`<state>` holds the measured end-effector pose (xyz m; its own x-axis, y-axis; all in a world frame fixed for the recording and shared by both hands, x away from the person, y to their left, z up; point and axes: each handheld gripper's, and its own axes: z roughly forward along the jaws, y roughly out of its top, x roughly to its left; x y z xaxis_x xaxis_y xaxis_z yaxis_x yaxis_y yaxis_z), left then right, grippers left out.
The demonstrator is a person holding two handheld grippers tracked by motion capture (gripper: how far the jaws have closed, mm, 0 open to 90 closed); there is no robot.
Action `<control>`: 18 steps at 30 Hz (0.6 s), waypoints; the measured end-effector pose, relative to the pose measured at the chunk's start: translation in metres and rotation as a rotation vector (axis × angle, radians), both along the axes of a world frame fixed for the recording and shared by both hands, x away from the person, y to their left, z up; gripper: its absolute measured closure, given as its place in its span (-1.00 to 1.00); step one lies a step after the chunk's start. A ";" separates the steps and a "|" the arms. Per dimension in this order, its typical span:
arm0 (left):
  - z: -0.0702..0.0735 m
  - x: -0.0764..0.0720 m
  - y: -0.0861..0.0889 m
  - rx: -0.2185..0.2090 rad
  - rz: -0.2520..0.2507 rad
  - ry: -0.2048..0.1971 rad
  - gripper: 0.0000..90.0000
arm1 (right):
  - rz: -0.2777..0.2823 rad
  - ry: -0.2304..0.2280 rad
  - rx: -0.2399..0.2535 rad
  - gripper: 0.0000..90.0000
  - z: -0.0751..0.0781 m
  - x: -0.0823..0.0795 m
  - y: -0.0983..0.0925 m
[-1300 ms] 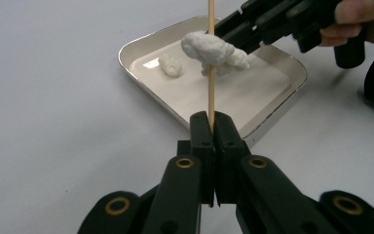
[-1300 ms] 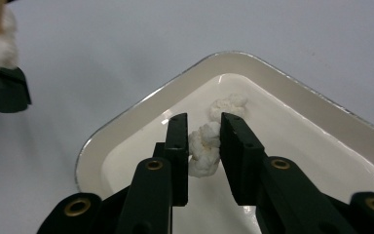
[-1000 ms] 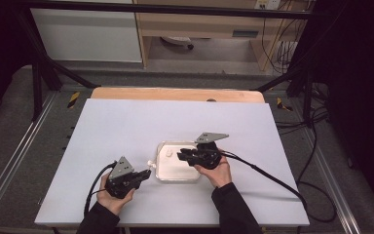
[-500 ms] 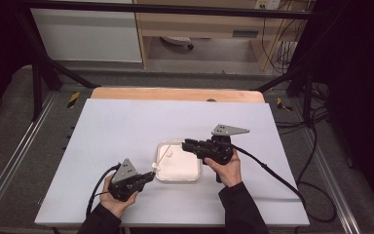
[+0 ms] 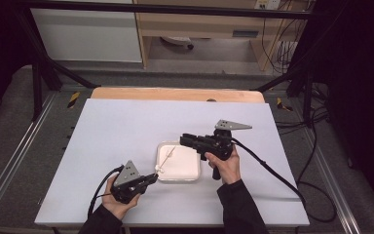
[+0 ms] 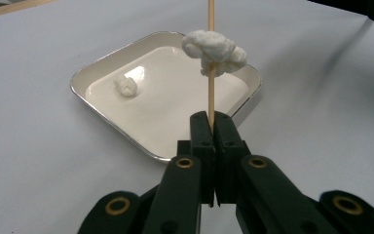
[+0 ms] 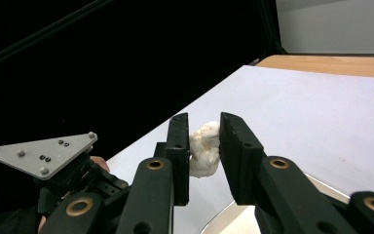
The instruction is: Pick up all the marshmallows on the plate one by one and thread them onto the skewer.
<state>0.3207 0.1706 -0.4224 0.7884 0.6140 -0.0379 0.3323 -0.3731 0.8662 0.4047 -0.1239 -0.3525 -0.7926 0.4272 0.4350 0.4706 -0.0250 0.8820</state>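
1. The left claw (image 5: 152, 178) sits near the front edge of the surface (image 5: 126, 126), left of centre, its jaws clamped flat on the lower end of a thin wooden skewer (image 6: 211, 63).
2. The skewer slants from that claw over the front left corner of the tray (image 5: 191, 176); in the left gripper view a white marshmallow (image 6: 215, 51) is threaded on it, part way up the stick and clear of the jaws.
3. The tray is a shallow, white, metal-rimmed dish lying a little to the front of the surface's middle, well inside every edge.
4. One loose white piece (image 6: 125, 84) rests on the tray floor near its far left side in the left gripper view, apart from the rim.
5. The right claw (image 5: 185, 140) hangs above the tray's far right corner, pointing left; its jaws pinch a second marshmallow (image 7: 204, 148), both pads pressed against it.
6. The two claws stand well apart, with the tray's open floor between them.
7. Bare surface spreads wide to the left, the right and the far edge, where a wooden strip (image 5: 175, 93) borders it; the narrowest margin is the strip along the front edge beneath the forearms.
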 end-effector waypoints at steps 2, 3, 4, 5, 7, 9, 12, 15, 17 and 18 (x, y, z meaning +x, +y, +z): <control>0.000 0.000 0.000 0.001 -0.002 -0.002 0.98 | 0.007 0.001 -0.001 0.66 -0.001 0.000 0.002; 0.000 0.000 0.000 0.001 -0.002 -0.002 0.98 | 0.011 0.004 0.001 0.66 -0.001 0.000 0.003; 0.000 0.000 -0.001 0.001 -0.002 -0.003 0.98 | 0.016 0.009 0.003 0.66 -0.001 0.000 0.004; 0.000 0.000 0.000 0.001 -0.002 -0.003 0.98 | 0.019 0.011 0.003 0.66 -0.002 0.000 0.005; 0.000 0.000 0.000 0.001 -0.003 -0.004 0.98 | 0.027 0.014 -0.002 0.66 -0.003 0.000 0.007; 0.000 0.000 0.000 0.001 -0.003 -0.006 0.98 | 0.032 0.018 -0.003 0.66 -0.004 0.000 0.008; 0.001 -0.001 0.000 0.001 -0.006 -0.008 0.98 | 0.038 0.025 -0.006 0.66 -0.006 0.000 0.009; 0.000 -0.001 -0.001 0.005 -0.008 -0.008 0.98 | 0.042 0.029 -0.008 0.66 -0.007 0.000 0.010; 0.000 -0.001 -0.001 0.008 -0.009 -0.010 0.98 | 0.048 0.035 -0.010 0.67 -0.007 0.000 0.010; 0.000 -0.001 -0.001 0.011 -0.011 -0.013 0.98 | 0.050 0.041 -0.009 0.67 -0.008 0.000 0.011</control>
